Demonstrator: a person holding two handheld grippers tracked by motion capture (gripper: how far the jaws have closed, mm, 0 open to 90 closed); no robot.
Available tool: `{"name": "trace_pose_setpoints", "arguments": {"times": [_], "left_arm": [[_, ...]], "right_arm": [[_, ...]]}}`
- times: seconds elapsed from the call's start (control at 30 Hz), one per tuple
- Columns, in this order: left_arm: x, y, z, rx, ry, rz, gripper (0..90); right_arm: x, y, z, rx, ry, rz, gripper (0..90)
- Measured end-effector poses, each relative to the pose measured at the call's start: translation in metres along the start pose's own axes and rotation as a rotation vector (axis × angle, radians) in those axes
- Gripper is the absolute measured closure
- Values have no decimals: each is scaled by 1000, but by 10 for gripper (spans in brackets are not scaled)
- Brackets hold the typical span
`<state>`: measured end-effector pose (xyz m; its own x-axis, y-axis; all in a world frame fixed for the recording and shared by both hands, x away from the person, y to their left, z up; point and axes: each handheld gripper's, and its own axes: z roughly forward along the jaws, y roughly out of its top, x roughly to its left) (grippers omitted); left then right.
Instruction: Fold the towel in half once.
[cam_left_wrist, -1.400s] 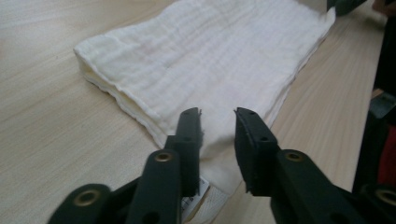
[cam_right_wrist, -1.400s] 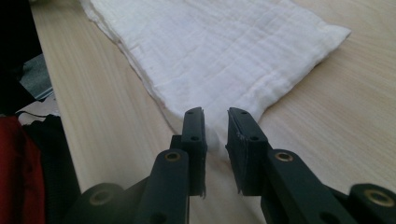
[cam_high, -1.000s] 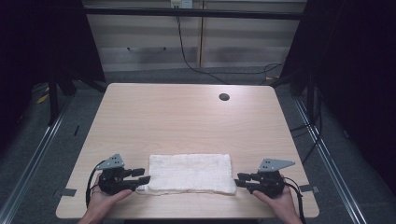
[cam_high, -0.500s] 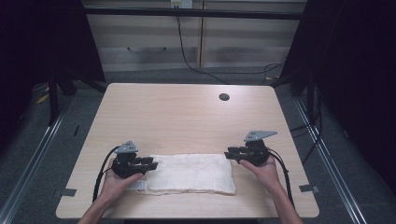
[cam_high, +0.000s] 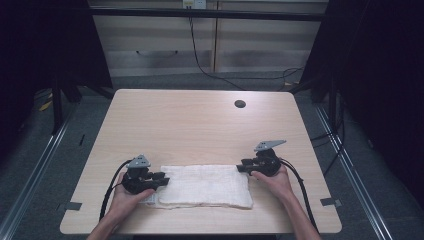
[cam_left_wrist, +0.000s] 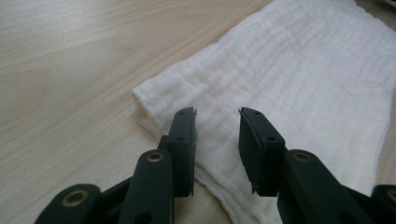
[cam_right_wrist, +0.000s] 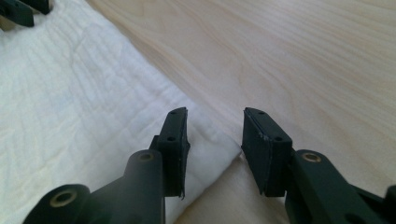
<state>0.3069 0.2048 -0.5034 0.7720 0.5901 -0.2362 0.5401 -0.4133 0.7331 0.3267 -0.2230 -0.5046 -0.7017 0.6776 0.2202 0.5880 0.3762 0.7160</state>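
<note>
Left gripper view: cloth (cam_left_wrist: 299, 79) beneath fingers (cam_left_wrist: 183, 140)

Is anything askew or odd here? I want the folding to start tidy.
Only slightly: the folded white muslin cloth shows a lower layer poking out at its near left corner on the light wooden table. No spills or damage.

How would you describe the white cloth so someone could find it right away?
Start at the light wooden table and look at its near edge. A folded white cloth lies flat between the left gripper and right gripper: the one pale, crinkly fabric thing there.
</note>
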Motion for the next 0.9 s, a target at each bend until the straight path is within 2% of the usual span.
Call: {"name": "trace_pose_setpoints", "arguments": {"times": [0.1, 0.23, 0.33, 0.4, 0.47, 0.6, 0.63, 0.7, 0.73, 0.77, 0.9], "left_arm": [[1, 0, 0, 1, -6, -3, 663], [2, -1, -1, 0, -14, -13, 660], [1, 0, -1, 1, -16, -18, 621], [0, 1, -1, 10, -35, -15, 598], [3, 3, -2, 11, -35, -13, 588], [15, 15, -10, -29, -21, -40, 568], [19, 18, -13, -52, -17, -37, 567], [26, 26, -11, -43, -5, -39, 568], [30, 28, -9, -48, -7, -40, 569], [33, 30, -6, -32, -21, -47, 579], [36, 30, 6, 6, -10, -39, 585]], "right_arm": [[2, -1, 1, 7, -18, -18, 630], [5, -2, 2, 9, -37, -58, 800], [4, -4, 1, 2, -23, -50, 876], [4, -4, 2, 0, -22, -53, 883], [3, -5, 2, -5, -14, -46, 886], [2, -5, 2, -8, -7, -34, 888], [2, -5, 2, -6, -9, -34, 888], [2, -5, 2, -7, -6, -35, 888], [1, -5, 2, -6, -5, -32, 888], [1, -5, 2, -7, -4, -29, 888], [2, -5, 2, -13, -9, -30, 888]]}}
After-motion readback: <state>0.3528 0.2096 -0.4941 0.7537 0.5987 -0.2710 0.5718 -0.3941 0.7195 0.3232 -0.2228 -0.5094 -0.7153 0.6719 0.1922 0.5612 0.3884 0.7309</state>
